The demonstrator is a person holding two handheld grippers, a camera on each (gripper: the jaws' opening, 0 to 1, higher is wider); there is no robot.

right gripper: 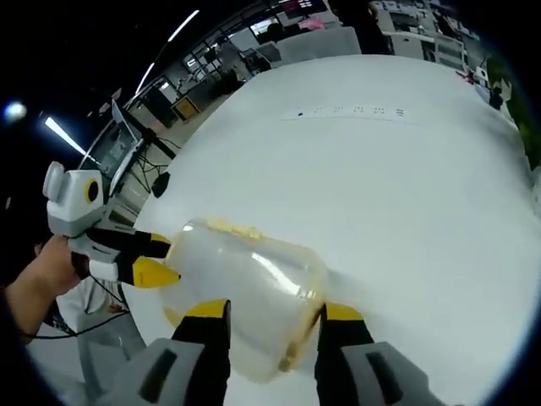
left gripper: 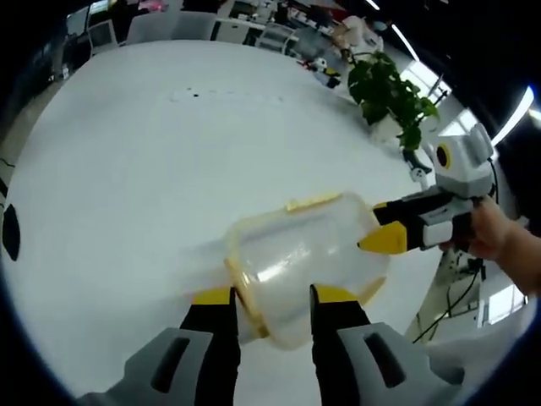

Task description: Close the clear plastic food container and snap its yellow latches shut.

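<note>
The clear plastic food container lies on its side over the white table, its lid on. A yellow latch shows along its upper edge. My left gripper has its yellow-tipped jaws pressed against both sides of the container. My right gripper comes in from the right and its tips touch the container's far end. In the right gripper view the container sits between the right gripper jaws, which press on both its sides. The left gripper meets it from the left.
A potted green plant stands near the table's far right edge. Chairs and desks line the far side. A person's hand holds the right gripper; another hand holds the left. The table edge runs close on the left.
</note>
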